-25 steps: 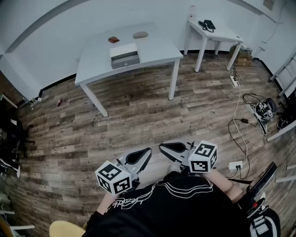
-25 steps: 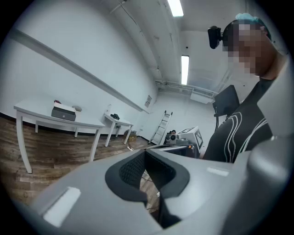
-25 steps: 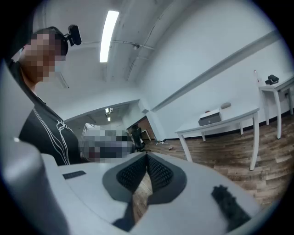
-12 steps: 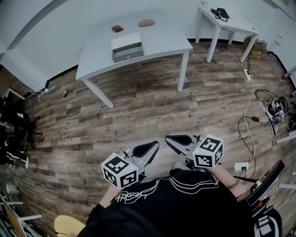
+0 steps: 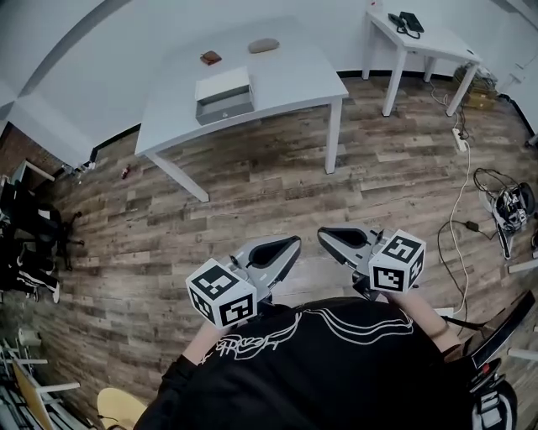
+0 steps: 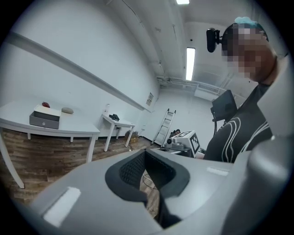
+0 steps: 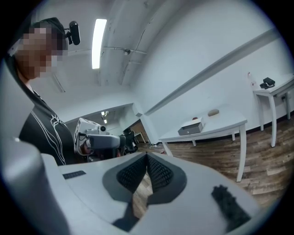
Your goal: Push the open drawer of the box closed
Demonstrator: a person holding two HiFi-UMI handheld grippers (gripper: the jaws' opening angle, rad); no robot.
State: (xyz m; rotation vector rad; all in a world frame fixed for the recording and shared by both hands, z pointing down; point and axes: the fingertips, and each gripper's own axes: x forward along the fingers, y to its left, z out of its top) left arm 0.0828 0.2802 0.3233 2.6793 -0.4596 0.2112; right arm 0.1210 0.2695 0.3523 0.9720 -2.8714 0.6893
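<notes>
Drawer (image 5: 225,108) and its box (image 5: 222,87) are at the far left part of the scene, on the white desk (image 5: 286,76), near its front edge. The grey drawer front looks a little forward of the white box body, though from so far I cannot say how much it stands out. Behind the box a small brown thing (image 5: 210,58) lies on the desk, and to the right of it a grey oval thing (image 5: 263,44). Both are apart from the box. The wooden floor (image 5: 252,193) lies between the desk and the person, so both tools are well apart from the box. The left tool (image 5: 290,244) is held low in front of the person's black shirt (image 5: 319,369), with its marker cube (image 5: 221,292) close to the body. Its jaws are clenched, tips together, with nothing between them. Just beside it is the right tool (image 5: 326,234), which points toward the left one. It is also clenched and empty, and its marker cube (image 5: 397,261) is at its right side. Further right, against the wall, a smaller desk (image 5: 433,42) carries a black thing (image 5: 407,21). On the floor at the right edge some cables (image 5: 466,180) run down along the boards.
</notes>
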